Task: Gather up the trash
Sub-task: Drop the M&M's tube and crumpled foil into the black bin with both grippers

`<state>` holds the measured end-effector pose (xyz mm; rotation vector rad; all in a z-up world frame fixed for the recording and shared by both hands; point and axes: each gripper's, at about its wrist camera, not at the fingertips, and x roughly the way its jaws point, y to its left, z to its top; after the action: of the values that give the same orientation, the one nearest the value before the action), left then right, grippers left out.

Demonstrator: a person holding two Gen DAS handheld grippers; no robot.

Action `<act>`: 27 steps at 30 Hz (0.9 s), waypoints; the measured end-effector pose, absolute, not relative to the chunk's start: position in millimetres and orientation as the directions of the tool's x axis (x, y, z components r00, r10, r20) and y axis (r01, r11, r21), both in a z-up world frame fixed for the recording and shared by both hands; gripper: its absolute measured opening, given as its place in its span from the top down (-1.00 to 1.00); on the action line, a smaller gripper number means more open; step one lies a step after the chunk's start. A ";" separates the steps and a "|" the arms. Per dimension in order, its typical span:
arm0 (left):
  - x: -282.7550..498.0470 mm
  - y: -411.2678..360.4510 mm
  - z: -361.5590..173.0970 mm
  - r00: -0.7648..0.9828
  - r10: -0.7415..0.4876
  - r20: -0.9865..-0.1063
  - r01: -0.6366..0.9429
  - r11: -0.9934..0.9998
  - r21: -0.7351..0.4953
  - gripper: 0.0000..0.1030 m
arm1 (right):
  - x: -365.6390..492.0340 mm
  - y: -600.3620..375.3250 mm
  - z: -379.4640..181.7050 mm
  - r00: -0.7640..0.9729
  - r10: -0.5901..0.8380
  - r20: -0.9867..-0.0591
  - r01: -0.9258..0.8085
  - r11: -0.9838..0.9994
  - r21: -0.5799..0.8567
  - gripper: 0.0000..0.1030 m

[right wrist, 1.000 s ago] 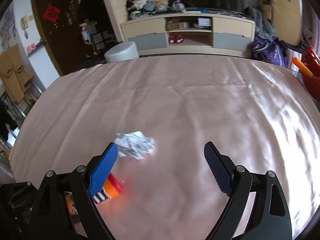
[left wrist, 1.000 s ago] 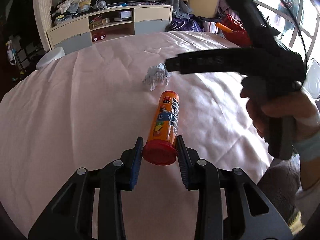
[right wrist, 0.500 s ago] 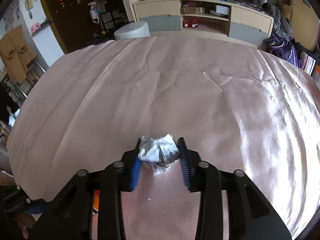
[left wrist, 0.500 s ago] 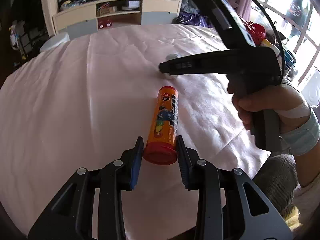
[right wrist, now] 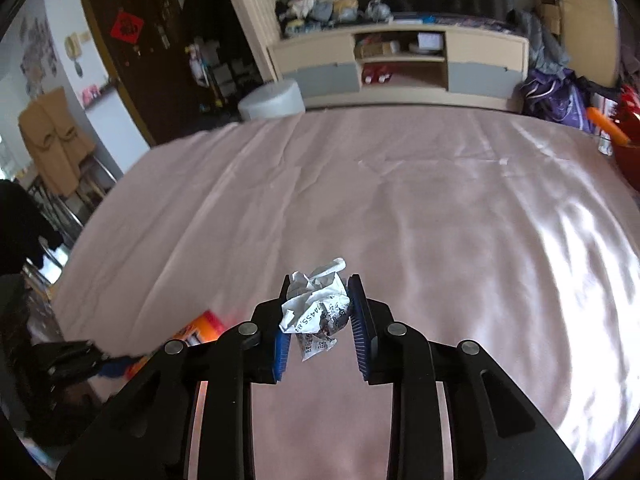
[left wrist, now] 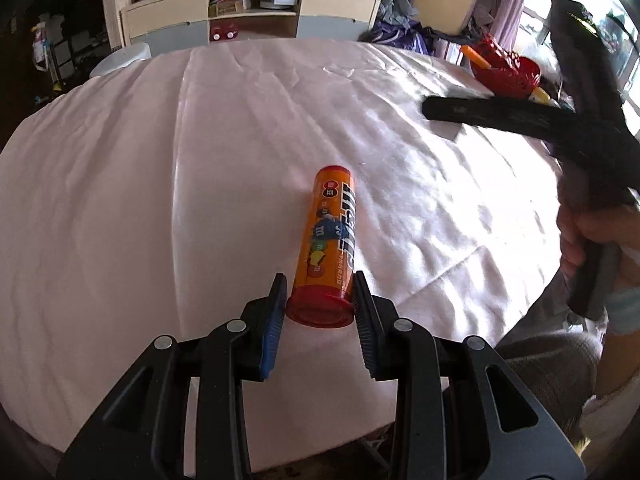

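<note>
Between your right gripper's [right wrist: 318, 312] just-closed pads sits the crumpled receipt [right wrist: 316, 308], clamped; your left gripper [left wrist: 320, 312] grips the orange candy tube [left wrist: 330, 240] at its red cap.

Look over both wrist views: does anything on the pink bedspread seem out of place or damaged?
Nothing is spilled or broken. The crumpled paper is pinched in the right gripper, and the orange candy tube, capped and intact, is clamped in the left gripper.
</note>
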<state>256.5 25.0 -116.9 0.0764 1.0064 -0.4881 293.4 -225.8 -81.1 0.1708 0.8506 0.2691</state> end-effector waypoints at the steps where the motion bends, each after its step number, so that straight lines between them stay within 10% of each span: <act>1: 250.0 24.7 -115.5 0.444 -0.362 -0.820 0.423 0.891 -0.165 0.39 | 280.7 -232.3 -77.1 0.636 0.306 -0.709 -0.167 0.951 0.261 0.46; 27: 24.2 -11.5 -167.4 0.438 -0.341 -0.832 0.351 0.917 -0.191 0.39 | 43.9 -266.3 -171.1 0.551 0.281 -0.786 -0.077 0.955 0.287 0.46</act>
<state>24.2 -11.5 -167.4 0.0108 1.0309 -0.4305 43.9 -266.3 -171.1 0.2298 0.9667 0.2142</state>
